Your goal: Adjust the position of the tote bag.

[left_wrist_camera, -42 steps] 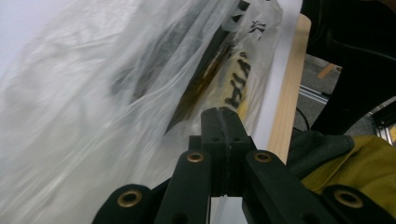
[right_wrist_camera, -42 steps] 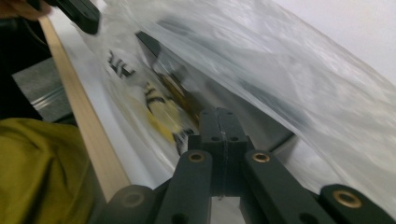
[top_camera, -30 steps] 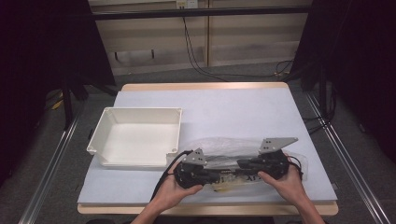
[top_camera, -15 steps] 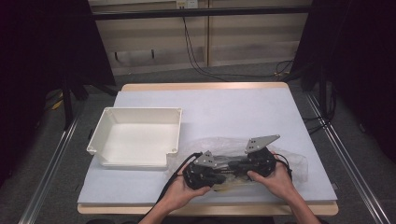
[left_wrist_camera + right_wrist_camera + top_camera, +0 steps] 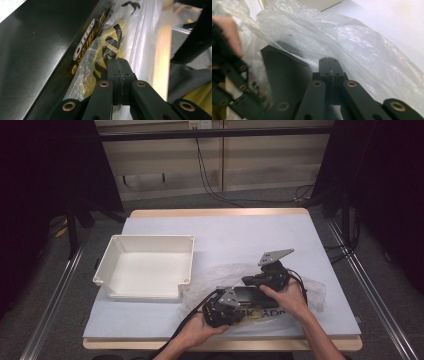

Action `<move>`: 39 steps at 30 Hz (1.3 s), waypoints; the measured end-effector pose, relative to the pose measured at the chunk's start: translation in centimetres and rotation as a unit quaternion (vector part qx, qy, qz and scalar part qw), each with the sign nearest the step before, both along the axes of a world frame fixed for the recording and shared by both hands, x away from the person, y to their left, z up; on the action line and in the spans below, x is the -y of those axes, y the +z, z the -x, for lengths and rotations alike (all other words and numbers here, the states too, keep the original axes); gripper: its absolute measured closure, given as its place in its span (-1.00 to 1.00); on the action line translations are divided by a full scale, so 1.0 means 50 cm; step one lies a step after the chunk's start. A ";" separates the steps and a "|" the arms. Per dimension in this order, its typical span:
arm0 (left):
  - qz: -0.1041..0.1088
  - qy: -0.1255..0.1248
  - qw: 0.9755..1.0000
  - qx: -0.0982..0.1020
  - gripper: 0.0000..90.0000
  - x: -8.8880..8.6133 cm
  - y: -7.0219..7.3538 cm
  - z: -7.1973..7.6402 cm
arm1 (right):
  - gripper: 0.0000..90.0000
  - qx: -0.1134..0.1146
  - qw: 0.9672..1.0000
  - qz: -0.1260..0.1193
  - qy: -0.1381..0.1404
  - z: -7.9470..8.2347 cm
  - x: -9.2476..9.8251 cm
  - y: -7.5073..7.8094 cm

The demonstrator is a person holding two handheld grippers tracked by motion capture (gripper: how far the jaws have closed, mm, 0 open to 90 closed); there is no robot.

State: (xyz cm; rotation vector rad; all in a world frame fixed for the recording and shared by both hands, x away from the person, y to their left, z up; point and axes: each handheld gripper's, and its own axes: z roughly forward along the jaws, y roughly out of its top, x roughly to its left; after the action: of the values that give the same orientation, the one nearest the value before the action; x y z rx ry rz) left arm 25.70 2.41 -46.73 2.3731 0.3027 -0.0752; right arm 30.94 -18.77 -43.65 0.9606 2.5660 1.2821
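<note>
Since the earlier frame both hands have shifted toward lower centre, where the left gripper [image 5: 235,312] and right gripper [image 5: 248,281], each with jaws pressed together on film of the crinkled clear plastic bag [image 5: 310,290], work it around the flat black cardboard box [image 5: 252,296], leaving the empty white plastic tray [image 5: 145,265] at left unfilled.

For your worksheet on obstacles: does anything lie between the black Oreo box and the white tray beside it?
The clear plastic bag wraps the black Oreo box, and its crumpled edge lies between the box and the white tray. Otherwise the white table cover between them looks bare.
</note>
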 end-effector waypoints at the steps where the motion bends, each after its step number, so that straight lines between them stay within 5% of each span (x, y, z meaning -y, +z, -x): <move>1: -0.003 -0.001 1.000 -0.007 1.00 -0.001 0.000 0.000 | 1.00 -0.001 1.000 0.002 -0.001 -0.009 0.000 -0.002; 4: 0.005 -0.003 1.000 -0.003 1.00 0.000 -0.008 0.003 | 1.00 -0.007 1.000 0.008 -0.004 -0.036 0.006 -0.002; 6: -0.011 -0.005 1.000 0.001 1.00 0.002 -0.009 0.004 | 1.00 -0.018 1.000 0.011 -0.006 -0.051 0.011 -0.006; 8: 0.009 -0.001 1.000 -0.013 1.00 0.002 -0.015 0.003 | 1.00 -0.026 0.999 0.017 -0.011 -0.064 0.013 -0.014; 16: 0.012 -0.001 1.000 -0.027 1.00 -0.002 -0.017 0.001 | 1.00 -0.049 0.999 0.011 -0.016 -0.107 0.032 -0.035; 19: -0.003 -0.008 1.000 -0.026 1.00 -0.003 -0.013 0.003 | 1.00 -0.053 0.998 0.019 -0.020 -0.122 0.027 -0.043; 21: 0.009 -0.008 0.999 -0.029 1.00 -0.001 -0.016 0.007 | 1.00 -0.060 0.998 0.016 -0.024 -0.133 0.027 -0.049; 30: -0.005 -0.017 0.999 -0.032 1.00 -0.003 -0.013 0.010 | 1.00 -0.085 0.995 0.036 -0.037 -0.166 0.020 -0.082; 32: 0.010 -0.011 0.999 -0.037 1.00 -0.002 -0.017 0.011 | 1.00 -0.090 0.995 0.033 -0.039 -0.170 0.017 -0.088; 37: 0.009 -0.016 0.999 -0.034 1.00 -0.001 -0.017 0.012 | 1.00 -0.089 0.994 0.030 -0.061 -0.183 0.015 -0.089; 39: -0.010 -0.021 0.999 -0.031 1.00 -0.003 -0.012 0.011 | 1.00 -0.089 0.993 0.027 -0.068 -0.189 0.015 -0.090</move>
State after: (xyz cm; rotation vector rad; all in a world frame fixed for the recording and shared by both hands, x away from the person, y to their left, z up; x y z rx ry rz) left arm 25.15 2.56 -47.34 2.3997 0.2829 -0.1664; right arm 40.38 -19.54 -48.16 1.2688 2.5942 1.1316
